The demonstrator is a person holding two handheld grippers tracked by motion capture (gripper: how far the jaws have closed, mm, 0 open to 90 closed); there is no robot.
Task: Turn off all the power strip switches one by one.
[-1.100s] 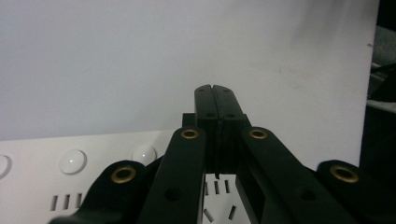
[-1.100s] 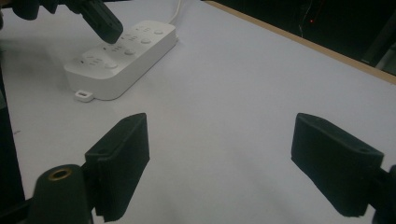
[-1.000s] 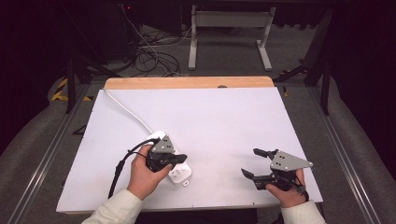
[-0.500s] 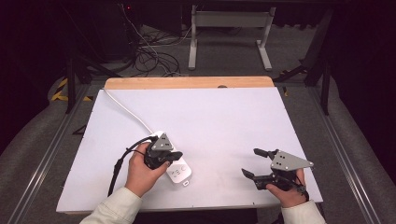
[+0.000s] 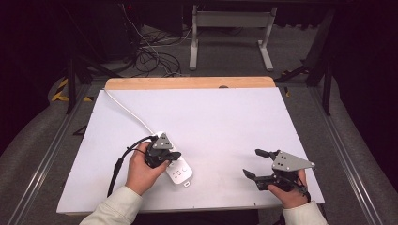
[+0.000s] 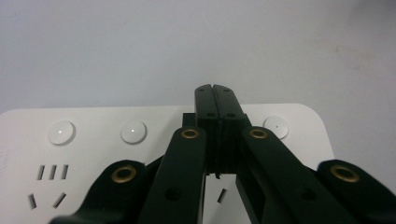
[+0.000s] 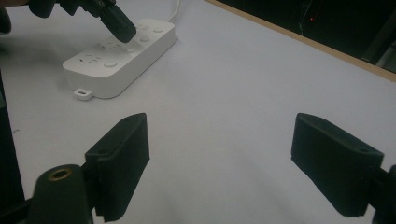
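White plastic power strip with round buttons and a white cord lies flat on the white-topped bench, toward its near left. The cord runs from the strip to the bench's far left corner. Left tool, black jaws pressed together with nothing between them, tips down over the strip's top face, beside a round button; whether it touches is unclear. Right tool sits well right of the strip, near the bench's front edge, jaws spread wide and empty, pointing toward the strip.
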